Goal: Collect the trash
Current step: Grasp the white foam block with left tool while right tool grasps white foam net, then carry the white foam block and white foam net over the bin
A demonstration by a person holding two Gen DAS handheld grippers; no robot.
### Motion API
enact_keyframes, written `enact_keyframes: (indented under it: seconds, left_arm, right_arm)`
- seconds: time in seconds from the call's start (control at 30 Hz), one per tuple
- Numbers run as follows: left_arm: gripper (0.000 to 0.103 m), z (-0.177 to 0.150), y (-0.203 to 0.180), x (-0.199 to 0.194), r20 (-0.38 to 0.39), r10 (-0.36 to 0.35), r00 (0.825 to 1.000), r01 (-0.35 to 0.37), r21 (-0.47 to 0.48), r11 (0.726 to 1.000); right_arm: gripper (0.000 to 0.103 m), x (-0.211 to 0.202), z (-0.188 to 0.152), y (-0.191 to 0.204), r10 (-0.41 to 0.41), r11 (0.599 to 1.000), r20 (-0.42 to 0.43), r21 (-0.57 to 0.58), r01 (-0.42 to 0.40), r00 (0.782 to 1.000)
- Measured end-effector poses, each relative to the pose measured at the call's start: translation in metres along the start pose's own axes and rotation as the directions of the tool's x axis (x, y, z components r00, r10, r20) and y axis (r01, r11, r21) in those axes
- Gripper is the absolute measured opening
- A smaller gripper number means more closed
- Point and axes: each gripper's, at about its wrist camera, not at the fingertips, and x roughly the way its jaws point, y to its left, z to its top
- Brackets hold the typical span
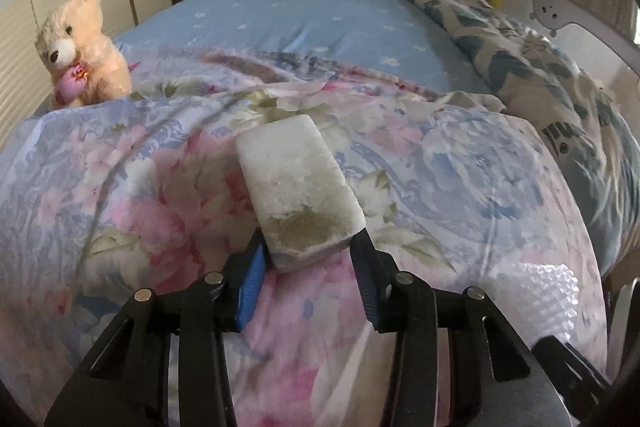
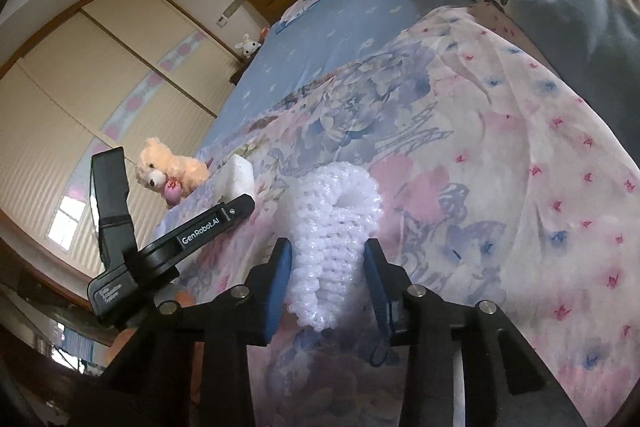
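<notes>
Both grippers are clamping trash on the quilt (image 1: 460, 187): the left gripper (image 1: 310, 259) is pinching the foam block (image 1: 298, 183) by its near end, the right gripper (image 2: 330, 267) is squeezing the foam net (image 2: 336, 227), so lifting each straight up is looking safest.

A: What do the tools look like?

B: The left gripper (image 1: 310, 247), at the bottom centre of its view, is black plastic with blue ribbed pads (image 1: 251, 287) and round silver screws (image 1: 213, 277) on the linkage.

A: And the other?

B: The right gripper (image 2: 328, 263) has the same build. At the lower left of that view, the left one shows white "GenRobot.AI" lettering.
</notes>
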Motion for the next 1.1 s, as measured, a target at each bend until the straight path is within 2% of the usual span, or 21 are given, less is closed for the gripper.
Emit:
enact_keyframes:
  seconds: [0.33, 0.67, 1.1]
  left_arm:
    - [0.039, -0.048, -0.007, -0.061, 0.019, -0.113, 0.993, 0.112, 0.043, 0.993]
    - [0.039, -0.096, -0.037, -0.12, 0.032, -0.208, 0.977, 0.203, 0.122, 0.972]
    - [0.039, -0.137, -0.072, -0.146, -0.003, -0.244, 0.97, 0.239, 0.211, 0.948]
  right_arm:
    - [0.035, -0.027, -0.02, 0.001, -0.021, 0.999, 0.018, -0.043, 0.022, 1.0]
    - [0.032, -0.077, -0.042, -0.008, -0.028, 0.998, 0.067, -0.057, 0.032, 0.997]
    - [0.032, -0.143, -0.065, -0.018, -0.083, 0.993, 0.159, -0.067, 0.095, 0.984]
